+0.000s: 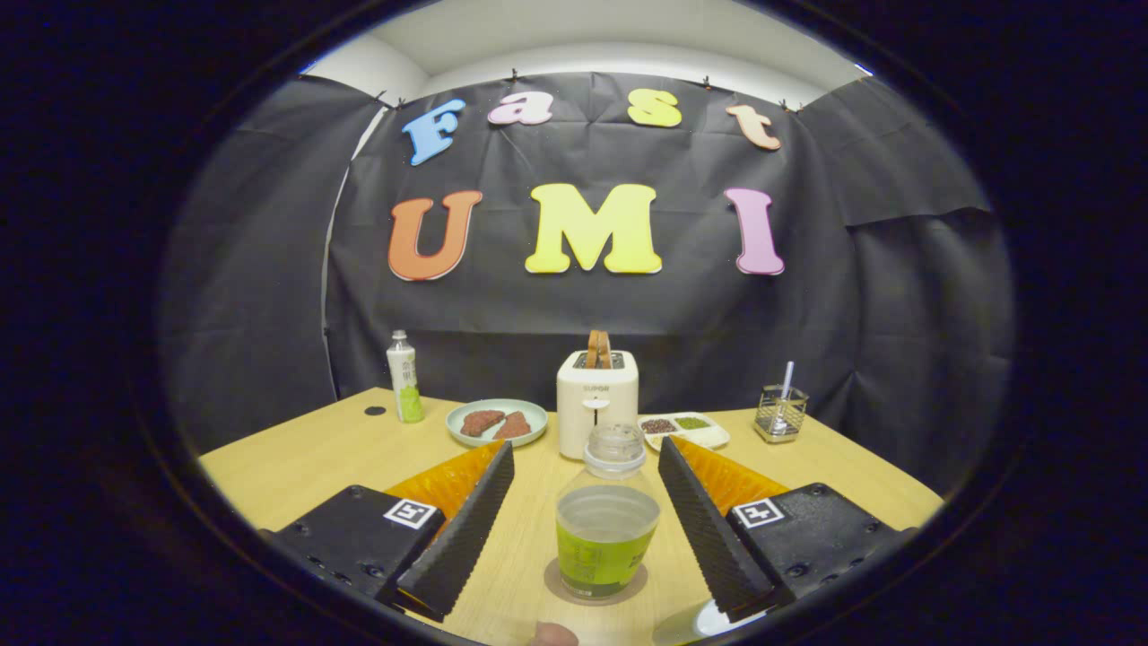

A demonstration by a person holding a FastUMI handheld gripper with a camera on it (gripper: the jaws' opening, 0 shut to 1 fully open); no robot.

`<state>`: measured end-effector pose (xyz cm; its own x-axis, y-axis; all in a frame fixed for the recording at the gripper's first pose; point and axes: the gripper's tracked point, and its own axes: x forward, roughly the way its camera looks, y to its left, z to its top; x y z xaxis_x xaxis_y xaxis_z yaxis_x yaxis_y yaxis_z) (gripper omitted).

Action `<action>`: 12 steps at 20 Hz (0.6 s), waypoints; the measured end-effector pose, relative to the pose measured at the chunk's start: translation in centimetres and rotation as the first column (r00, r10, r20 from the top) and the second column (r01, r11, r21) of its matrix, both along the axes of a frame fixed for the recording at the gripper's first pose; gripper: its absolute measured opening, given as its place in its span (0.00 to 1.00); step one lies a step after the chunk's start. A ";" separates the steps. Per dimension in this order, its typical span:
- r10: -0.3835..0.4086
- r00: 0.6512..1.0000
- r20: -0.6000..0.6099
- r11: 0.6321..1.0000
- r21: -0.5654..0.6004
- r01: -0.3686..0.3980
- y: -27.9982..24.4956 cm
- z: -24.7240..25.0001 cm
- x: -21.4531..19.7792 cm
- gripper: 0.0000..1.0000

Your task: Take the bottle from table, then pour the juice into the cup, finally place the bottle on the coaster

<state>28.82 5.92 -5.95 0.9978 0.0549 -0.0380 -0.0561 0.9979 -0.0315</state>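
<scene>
Hand-held gripper point(587, 520) spread, fingers either side of the bottle point(607, 525), not touching; bottle stands on a coaster point(560, 594), mostly hidden beneath it. Wooden desk point(305, 467); toaster point(597, 402) far.

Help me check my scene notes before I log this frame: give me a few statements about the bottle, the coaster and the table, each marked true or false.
1. The bottle stands upright on the coaster. True.
2. The tongs are clamped on the bottle. False: they are open, with a gap on each side of the bottle.
3. The bottle between the fingers is capless. False: a clear cap sits on it.
4. A toaster with toast in its slot stands beyond the bottle. True.
5. The plate beside the toaster is empty. False: it holds two reddish-brown pieces of food.
6. A second bottle stands at the far edge of the table. True.
</scene>
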 end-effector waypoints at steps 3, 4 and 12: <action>-0.036 0.999 -0.023 0.999 -0.040 0.035 -1.3 2.0 -1.6 1.00; -0.037 0.999 -0.034 0.998 -0.046 0.035 -1.5 2.7 -2.4 1.00; -0.071 0.997 0.020 0.993 -0.092 0.073 -3.5 9.8 -10.6 1.00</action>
<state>18.20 2.41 3.82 0.9995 -0.0202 -0.0234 0.0171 0.9921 -0.1244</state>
